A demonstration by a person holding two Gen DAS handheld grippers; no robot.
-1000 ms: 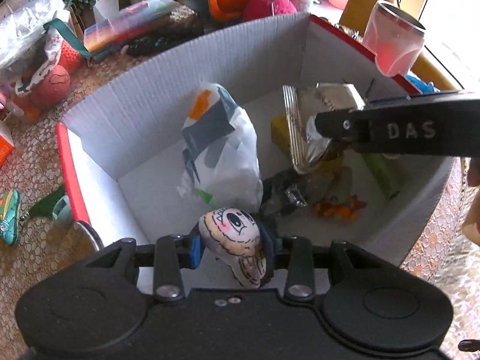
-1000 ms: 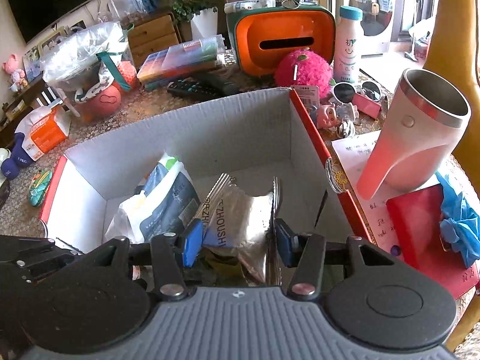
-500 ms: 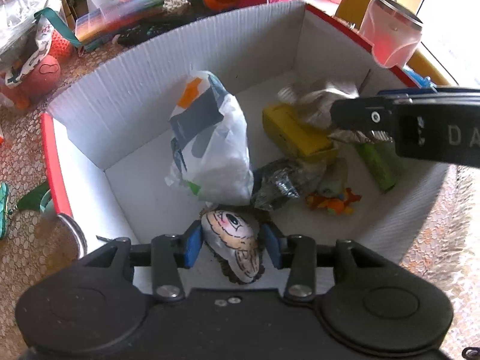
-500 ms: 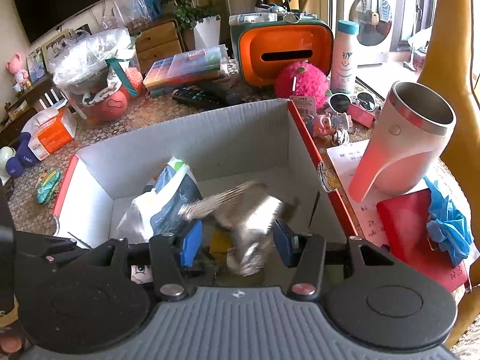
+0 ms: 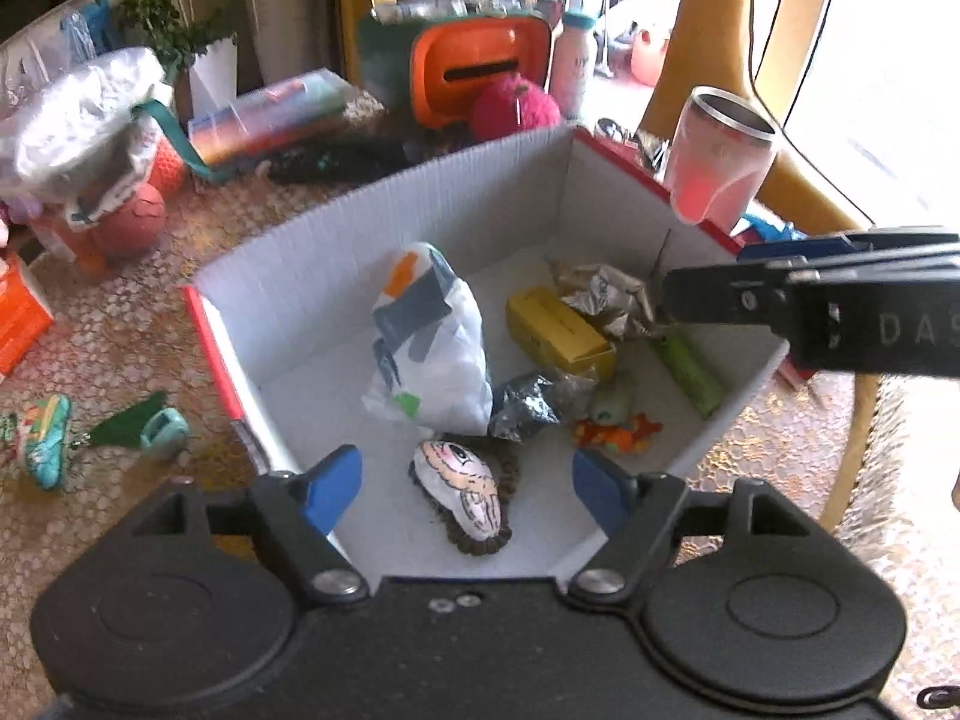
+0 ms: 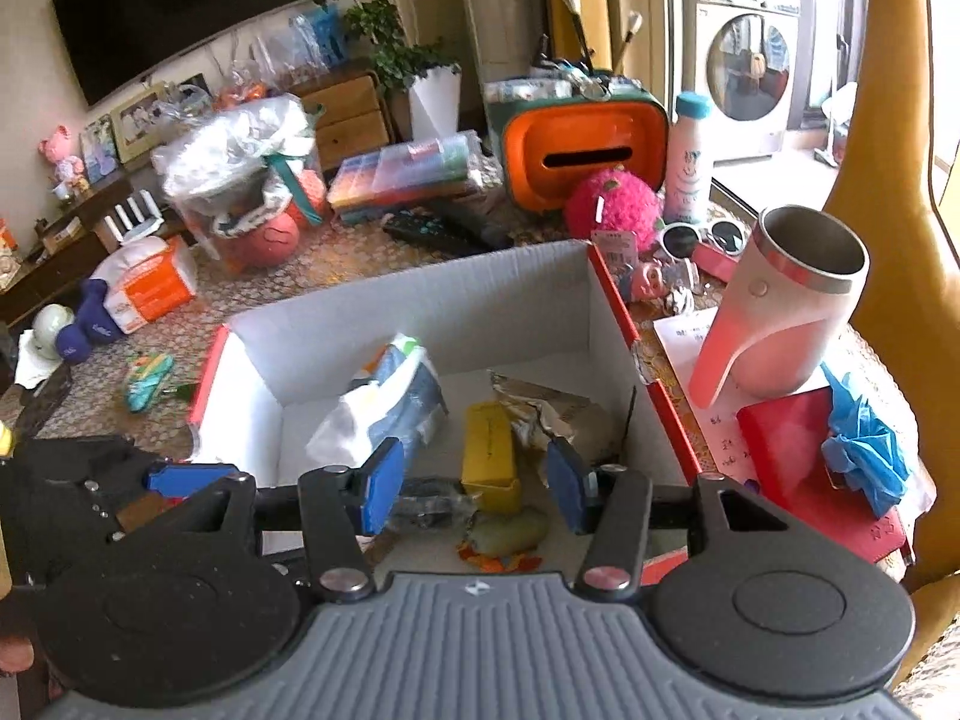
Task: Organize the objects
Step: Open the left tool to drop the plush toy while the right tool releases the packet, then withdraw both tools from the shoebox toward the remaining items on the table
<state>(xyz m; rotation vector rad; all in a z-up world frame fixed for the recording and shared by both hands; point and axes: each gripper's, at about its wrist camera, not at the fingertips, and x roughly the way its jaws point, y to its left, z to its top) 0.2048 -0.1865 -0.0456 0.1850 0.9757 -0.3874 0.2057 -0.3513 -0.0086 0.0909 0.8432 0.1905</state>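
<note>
A white cardboard box with red edges (image 5: 420, 210) (image 6: 420, 306) holds several items. A small doll-face toy (image 5: 465, 495) lies on the box floor just beyond my open, empty left gripper (image 5: 468, 489). A crumpled silver foil packet (image 5: 606, 297) (image 6: 540, 408) rests at the box's right side over a yellow box (image 5: 558, 330) (image 6: 489, 450). My right gripper (image 6: 471, 480) is open and empty above the box's near side; it shows from the side in the left wrist view (image 5: 810, 312). A white plastic bag (image 5: 429, 342) (image 6: 384, 408) stands in the middle.
A pink steel cup (image 6: 780, 312), red notebook (image 6: 810, 468) and blue glove (image 6: 864, 444) lie right of the box. An orange tissue holder (image 6: 582, 150), pink plush ball (image 6: 612, 210) and bottle (image 6: 690, 156) stand behind. Small toys (image 5: 42, 438) lie on the table at left.
Both grippers opened. The doll-face toy dropped from the left gripper onto the box floor. The foil packet fell from the right gripper into the box. Both grippers pulled back and up.
</note>
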